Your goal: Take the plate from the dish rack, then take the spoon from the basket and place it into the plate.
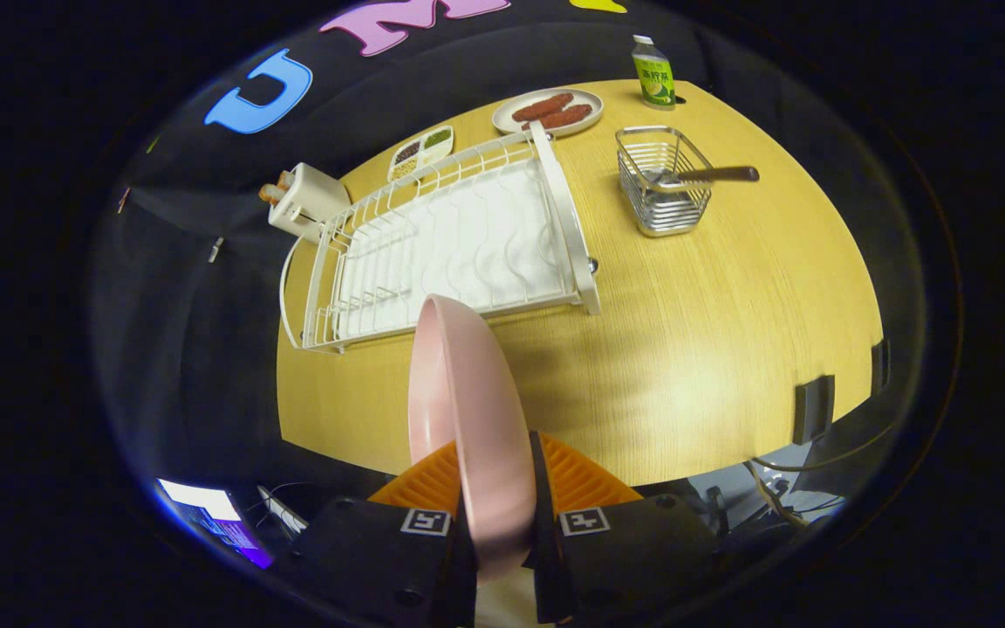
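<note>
Pink plate (468, 410) stands edge-on, clamped in the gripper (502, 515), rim pointing toward the dish rack (450, 244).

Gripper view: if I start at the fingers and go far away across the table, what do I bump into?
The gripper, shut on the pink plate → the white dish rack → the wire basket with the spoon → the plate of sausages → the green bottle.

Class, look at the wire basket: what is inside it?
A spoon lies in the wire basket, handle sticking out over the rim. The basket's floor is hard to make out through the wires.
</note>
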Action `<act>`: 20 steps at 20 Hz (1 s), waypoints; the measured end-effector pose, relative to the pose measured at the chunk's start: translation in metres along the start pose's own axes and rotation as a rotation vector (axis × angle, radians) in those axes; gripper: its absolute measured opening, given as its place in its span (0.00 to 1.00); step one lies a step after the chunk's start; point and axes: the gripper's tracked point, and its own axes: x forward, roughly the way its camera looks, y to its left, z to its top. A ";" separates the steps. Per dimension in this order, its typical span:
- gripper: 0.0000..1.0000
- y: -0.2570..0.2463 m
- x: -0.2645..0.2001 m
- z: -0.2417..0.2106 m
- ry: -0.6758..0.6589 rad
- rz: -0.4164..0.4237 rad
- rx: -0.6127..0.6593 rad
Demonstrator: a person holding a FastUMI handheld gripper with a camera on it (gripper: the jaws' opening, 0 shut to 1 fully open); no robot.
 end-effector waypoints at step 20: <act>0.35 -0.037 0.068 -0.007 0.018 0.019 0.099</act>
